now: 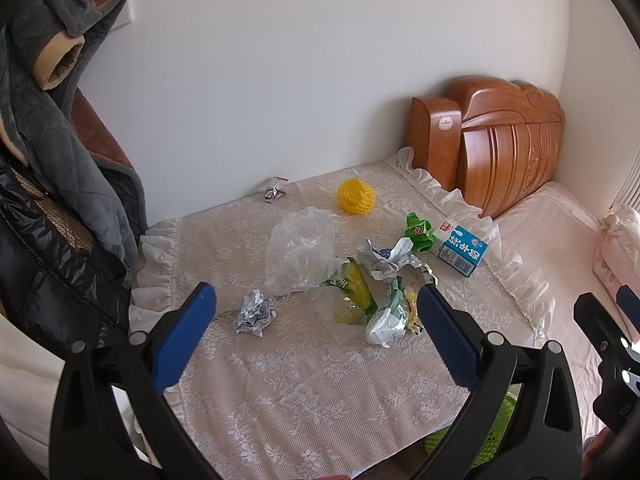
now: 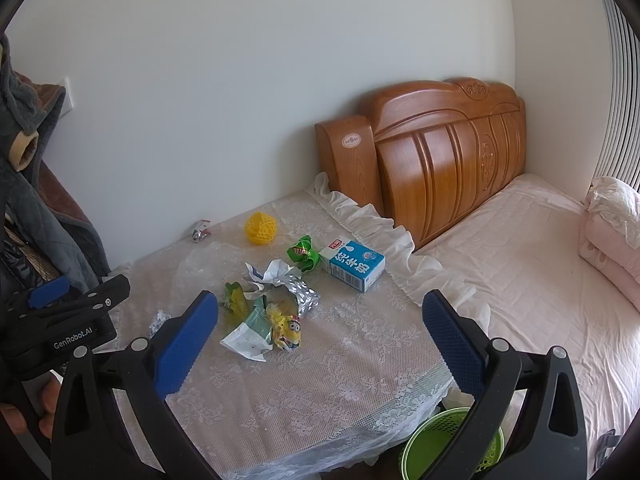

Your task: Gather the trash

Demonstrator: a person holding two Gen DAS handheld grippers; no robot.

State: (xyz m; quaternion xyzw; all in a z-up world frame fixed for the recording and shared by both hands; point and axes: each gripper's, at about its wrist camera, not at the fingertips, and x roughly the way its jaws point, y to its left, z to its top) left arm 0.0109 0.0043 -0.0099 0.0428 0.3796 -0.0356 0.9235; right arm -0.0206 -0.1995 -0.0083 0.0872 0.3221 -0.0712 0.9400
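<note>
Trash lies on a lace-covered table point(image 1: 320, 392): a crumpled clear plastic bag point(image 1: 300, 252), a grey paper ball point(image 1: 255, 312), a yellow foam net point(image 1: 356, 196), a green wrapper point(image 1: 418, 232), a blue milk carton point(image 1: 460, 250), foil and snack wrappers point(image 1: 384, 292) and a small silver wrapper point(image 1: 274, 192). My left gripper point(image 1: 316, 304) is open above the near side of the pile, holding nothing. My right gripper point(image 2: 320, 312) is open above the table's near right, holding nothing. The carton point(image 2: 354, 266) and a minion wrapper point(image 2: 286, 328) also show in the right wrist view.
A green mesh waste basket point(image 2: 440, 440) stands on the floor below the table's near right corner. A bed with pink sheet point(image 2: 540, 260) and wooden headboard point(image 2: 440, 152) is at the right. Coats point(image 1: 52, 160) hang at the left. The wall is behind the table.
</note>
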